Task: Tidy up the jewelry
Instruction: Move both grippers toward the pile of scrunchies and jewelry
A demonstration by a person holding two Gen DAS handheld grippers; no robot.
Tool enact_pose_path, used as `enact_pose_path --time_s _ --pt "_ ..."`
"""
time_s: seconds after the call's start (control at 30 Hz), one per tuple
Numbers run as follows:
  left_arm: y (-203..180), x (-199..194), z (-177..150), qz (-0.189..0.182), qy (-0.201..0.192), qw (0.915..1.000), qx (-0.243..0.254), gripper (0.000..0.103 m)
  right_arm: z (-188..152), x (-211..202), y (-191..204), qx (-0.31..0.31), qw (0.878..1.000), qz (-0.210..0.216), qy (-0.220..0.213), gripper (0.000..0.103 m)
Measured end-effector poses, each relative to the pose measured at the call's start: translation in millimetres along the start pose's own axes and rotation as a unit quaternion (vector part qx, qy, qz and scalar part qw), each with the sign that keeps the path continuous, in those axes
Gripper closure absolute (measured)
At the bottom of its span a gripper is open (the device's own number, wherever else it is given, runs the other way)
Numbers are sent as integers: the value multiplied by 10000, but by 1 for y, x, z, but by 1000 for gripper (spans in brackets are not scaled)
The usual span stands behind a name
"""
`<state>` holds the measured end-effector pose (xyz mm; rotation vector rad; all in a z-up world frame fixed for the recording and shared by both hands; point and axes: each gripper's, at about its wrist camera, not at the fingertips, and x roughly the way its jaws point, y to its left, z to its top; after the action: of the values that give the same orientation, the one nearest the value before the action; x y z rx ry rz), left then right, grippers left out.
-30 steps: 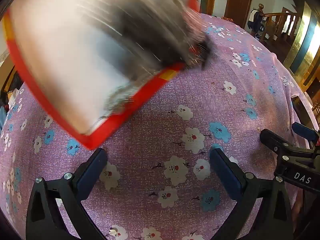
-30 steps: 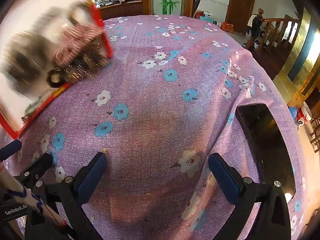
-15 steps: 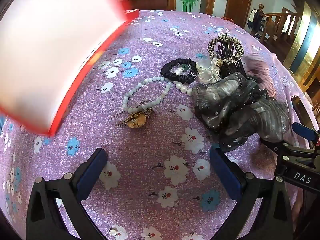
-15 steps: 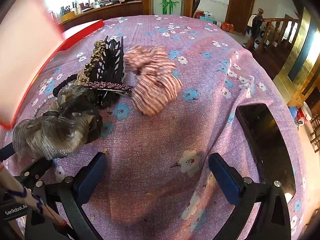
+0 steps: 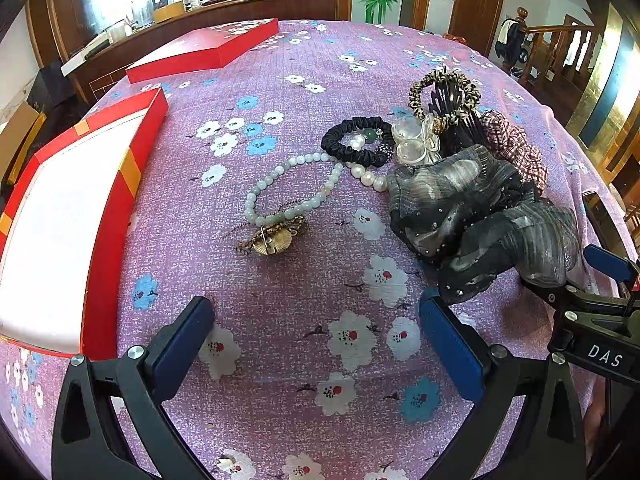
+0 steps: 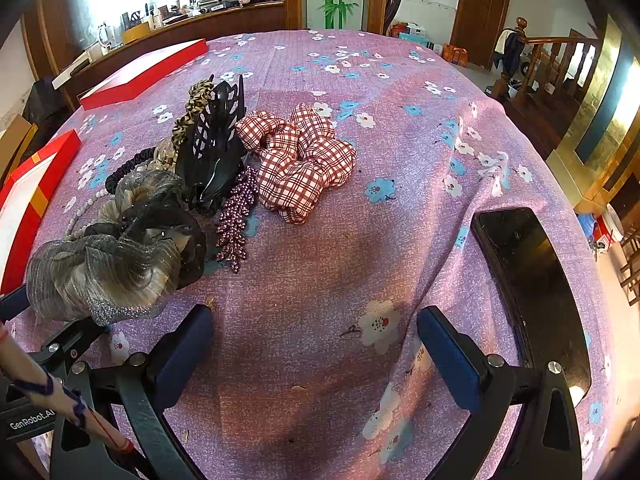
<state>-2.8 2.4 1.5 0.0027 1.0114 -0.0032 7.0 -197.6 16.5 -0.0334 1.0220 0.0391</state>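
Observation:
A heap of jewelry lies on the purple floral cloth. In the left wrist view: a pearl bead bracelet point(image 5: 294, 188), a gold brooch point(image 5: 272, 240), a black scrunchie point(image 5: 354, 142), a leopard scrunchie point(image 5: 444, 94), a grey gauze scrunchie point(image 5: 480, 216). In the right wrist view: a red plaid scrunchie point(image 6: 304, 160), a black claw clip point(image 6: 216, 148), a purple beaded clip point(image 6: 236, 224), and the grey scrunchie point(image 6: 112, 256). The open red box point(image 5: 60, 232) with white lining rests at left. My left gripper point(image 5: 316, 340) and right gripper point(image 6: 316, 344) are open and empty, short of the heap.
The red box lid point(image 5: 204, 50) lies at the far left of the table. A black phone point(image 6: 528, 280) lies on the cloth at the right, beside my right gripper. The table edge drops off to the right toward a stair rail and doors.
The red box, tipped above the table a second ago with the jewelry inside, has dumped it onto the cloth and now rests flat at left. Both grippers have stayed still.

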Motion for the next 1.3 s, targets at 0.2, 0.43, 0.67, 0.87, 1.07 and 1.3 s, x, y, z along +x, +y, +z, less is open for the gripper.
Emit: enact_pose_path --time_s 0.2,0.43,0.67,0.87,1.07,1.3 --pt "0 0 0 0 0 10000 0 0 0 0 0 0 10000 0 -1 0" --pt "-5 -9 -4 200 -191 9996 45 0 -2 -11 -2 128 9997 -22 -214 0" --pt "-2 -39 -15 141 -711 9973 84 0 -9 -36 -6 299 9980 70 -547 0" --pt "-1 -52 -23 241 -946 9951 144 0 -16 -43 -8 379 9972 76 -637 0" --pt "0 -48 -19 221 -938 9953 122 0 -17 -47 -10 428 9957 22 -818 0" --pt "0 -48 -20 216 -984 9949 98 0 -22 -60 -2 247 9920 -156 -1232 0"
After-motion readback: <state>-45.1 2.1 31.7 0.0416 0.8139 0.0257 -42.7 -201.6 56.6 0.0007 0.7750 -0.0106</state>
